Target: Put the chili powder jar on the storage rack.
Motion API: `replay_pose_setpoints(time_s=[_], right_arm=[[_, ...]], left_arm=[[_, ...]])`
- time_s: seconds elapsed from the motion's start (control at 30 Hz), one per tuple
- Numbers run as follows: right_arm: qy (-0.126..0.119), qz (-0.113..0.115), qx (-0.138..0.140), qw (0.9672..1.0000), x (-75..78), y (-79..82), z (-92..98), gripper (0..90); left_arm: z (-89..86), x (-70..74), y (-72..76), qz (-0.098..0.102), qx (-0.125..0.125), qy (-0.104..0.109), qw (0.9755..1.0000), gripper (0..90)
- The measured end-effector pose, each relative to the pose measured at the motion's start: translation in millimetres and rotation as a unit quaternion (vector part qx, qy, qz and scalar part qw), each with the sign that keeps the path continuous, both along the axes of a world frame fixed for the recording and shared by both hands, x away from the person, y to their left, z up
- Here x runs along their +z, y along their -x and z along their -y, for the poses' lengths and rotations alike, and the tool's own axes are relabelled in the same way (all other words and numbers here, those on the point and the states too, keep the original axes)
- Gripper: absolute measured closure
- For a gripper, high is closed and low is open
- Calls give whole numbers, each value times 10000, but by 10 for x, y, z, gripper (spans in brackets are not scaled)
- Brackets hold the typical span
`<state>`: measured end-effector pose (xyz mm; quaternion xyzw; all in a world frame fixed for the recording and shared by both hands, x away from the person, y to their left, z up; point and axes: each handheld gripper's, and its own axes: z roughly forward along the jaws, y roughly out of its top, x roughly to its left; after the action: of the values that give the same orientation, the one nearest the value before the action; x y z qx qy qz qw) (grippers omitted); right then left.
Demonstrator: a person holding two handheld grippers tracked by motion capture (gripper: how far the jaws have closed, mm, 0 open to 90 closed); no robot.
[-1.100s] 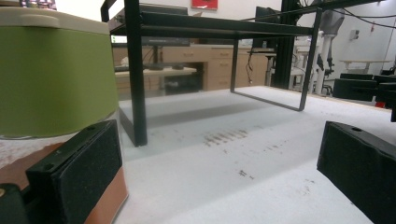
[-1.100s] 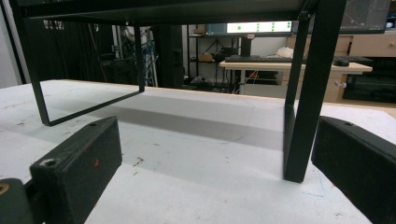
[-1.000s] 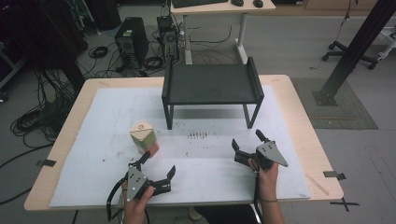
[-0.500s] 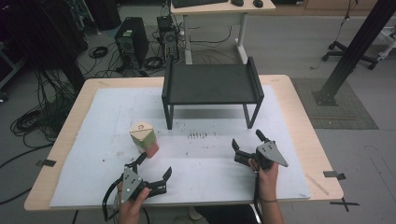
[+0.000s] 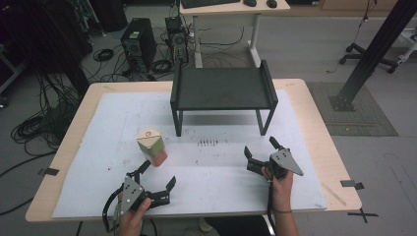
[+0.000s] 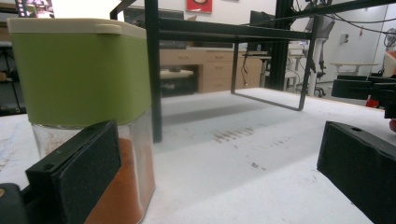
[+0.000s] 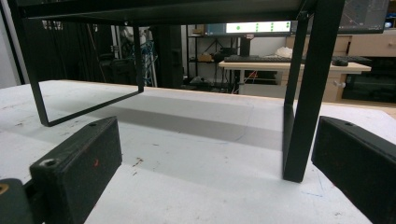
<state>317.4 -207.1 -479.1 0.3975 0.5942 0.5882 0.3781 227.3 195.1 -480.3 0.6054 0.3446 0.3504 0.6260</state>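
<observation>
A small jar (image 5: 151, 146) with a pale green top, cream lid and orange contents stands on the white mat. In the left gripper view the jar (image 6: 79, 93) looms close, partly behind the left jaw and not between the jaws. My left gripper (image 5: 160, 173) is open just on the near side of it, and in its own view this left gripper (image 6: 219, 182) holds nothing. My right gripper (image 5: 259, 146) is open and empty, pointing at the black shelf (image 5: 223, 88). From the right gripper (image 7: 215, 182), the shelf's front leg (image 7: 303, 93) stands ahead between the jaws.
The black shelf stands on thin legs at the back middle of the mat (image 5: 98, 147), with room beneath it. The wooden table edge (image 5: 64, 147) runs round the mat. The right gripper (image 6: 369, 91) shows far right in the left gripper view.
My left gripper has drifted slightly left and toward the near edge. The right gripper and the jar have stayed put.
</observation>
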Motion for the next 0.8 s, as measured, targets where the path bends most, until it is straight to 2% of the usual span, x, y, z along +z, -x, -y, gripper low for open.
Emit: replay_pose_setpoints(time_s=[0.3, 0.8], right_arm=[[7, -11, -6, 10000, 1, -2, -2, 12], [8, -29, -7, 10000, 2, -4, -1, 12]], left_arm=[[-62, 1, -9, 30, -13, -73, 10000, 2], [-262, 0, -54, 66, 29, -62, 10000, 2]])
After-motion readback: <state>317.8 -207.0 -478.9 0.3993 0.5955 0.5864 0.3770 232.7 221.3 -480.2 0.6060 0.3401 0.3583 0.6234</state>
